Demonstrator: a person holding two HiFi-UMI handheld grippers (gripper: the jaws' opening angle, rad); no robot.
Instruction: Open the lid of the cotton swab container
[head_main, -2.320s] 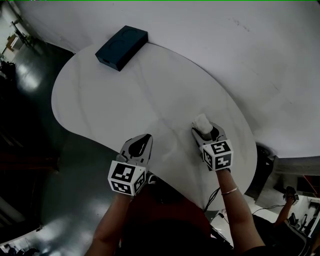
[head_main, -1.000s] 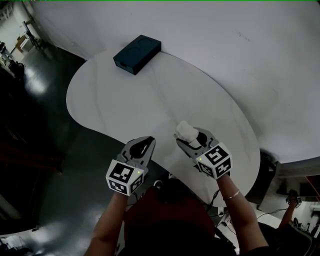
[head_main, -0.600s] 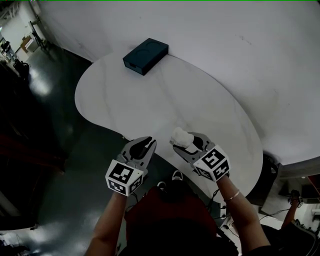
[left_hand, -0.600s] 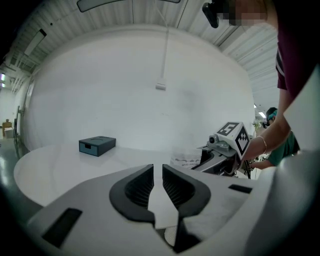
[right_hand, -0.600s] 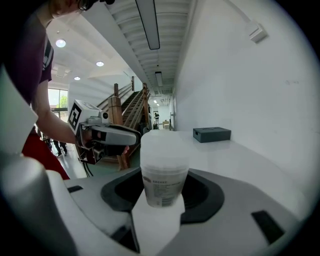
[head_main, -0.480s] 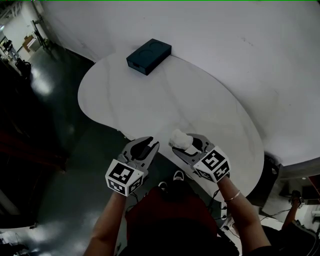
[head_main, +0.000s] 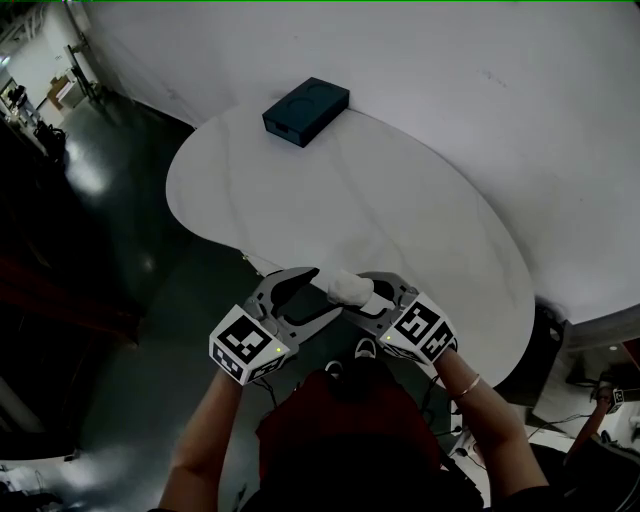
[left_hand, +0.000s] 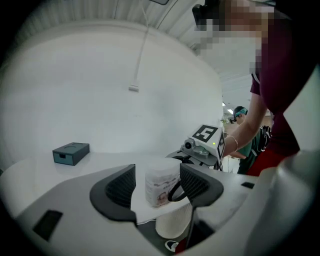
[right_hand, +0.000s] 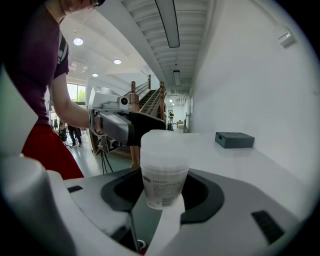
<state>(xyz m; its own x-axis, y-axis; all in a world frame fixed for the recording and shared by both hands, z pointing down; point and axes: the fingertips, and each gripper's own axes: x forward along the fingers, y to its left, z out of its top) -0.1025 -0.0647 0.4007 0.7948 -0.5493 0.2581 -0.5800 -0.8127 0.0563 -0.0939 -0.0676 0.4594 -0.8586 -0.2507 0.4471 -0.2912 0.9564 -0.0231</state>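
The cotton swab container (head_main: 349, 288) is a small translucent white tub with a lid on top. My right gripper (head_main: 364, 297) is shut on its lower body, and in the right gripper view the container (right_hand: 164, 172) stands upright between the pads with its lid above them. My left gripper (head_main: 322, 293) faces it from the left. Its jaws have just been opening and now stand wide around the container (left_hand: 161, 182), with a gap on the left side. Both grippers hang over the table's near edge.
A dark blue box (head_main: 306, 110) lies at the far end of the white oval table (head_main: 350, 200), close to the white wall. Dark floor surrounds the table on the left and near sides. People and equipment stand in the background of both gripper views.
My right gripper carried the container leftward and nearer to me. My left gripper, shut before, has opened and now brackets the container. Both hands have drawn together.
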